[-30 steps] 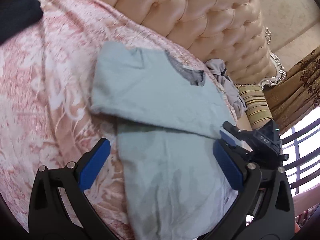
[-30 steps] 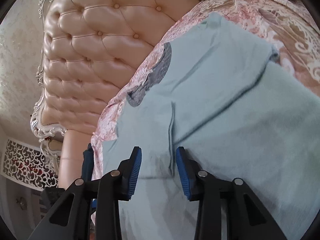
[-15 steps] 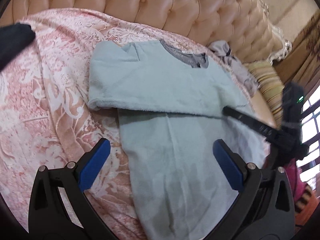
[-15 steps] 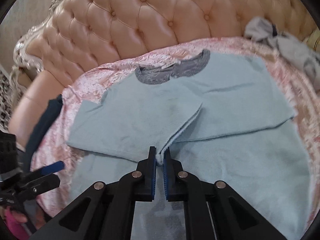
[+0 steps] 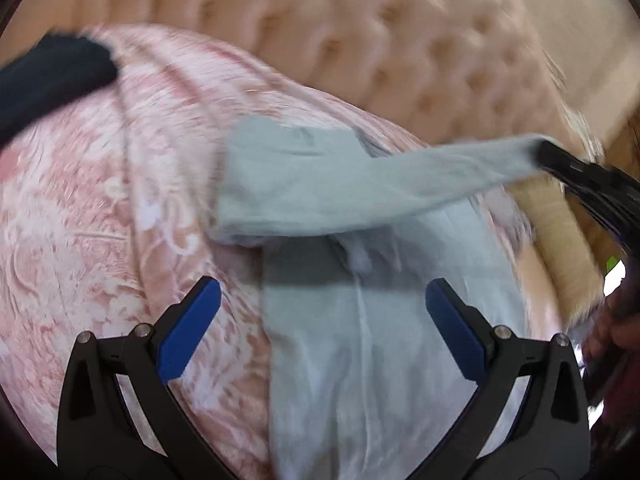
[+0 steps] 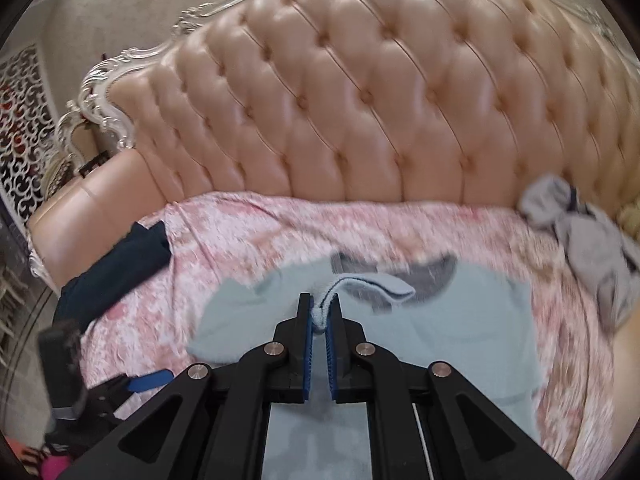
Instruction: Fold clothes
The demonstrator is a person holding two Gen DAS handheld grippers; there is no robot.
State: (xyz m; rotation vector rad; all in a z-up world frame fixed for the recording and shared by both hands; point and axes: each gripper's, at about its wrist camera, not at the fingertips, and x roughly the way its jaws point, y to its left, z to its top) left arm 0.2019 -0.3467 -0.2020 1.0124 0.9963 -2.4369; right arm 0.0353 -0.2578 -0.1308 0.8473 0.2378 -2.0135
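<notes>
A pale blue sweater [image 5: 360,344] with a grey collar [image 6: 436,276] lies on the pink patterned bedspread [image 5: 100,208]. My right gripper [image 6: 319,322] is shut on the sweater's sleeve end and holds it lifted above the body; in the left wrist view the sleeve [image 5: 420,184] stretches up to the right gripper [image 5: 560,164] at the right. My left gripper [image 5: 320,328] is open and empty, hovering over the sweater's lower body; it also shows at the lower left of the right wrist view [image 6: 148,380].
A tufted peach headboard [image 6: 380,100] stands behind the bed. A dark navy garment [image 6: 116,264] lies at the left edge of the bedspread. A crumpled grey garment [image 6: 580,232] lies at the right by a striped pillow [image 5: 556,232].
My right gripper, shut on the sleeve end, has lifted it up and back off the sweater's body. My left gripper stays open over the lower body; its view swung slightly.
</notes>
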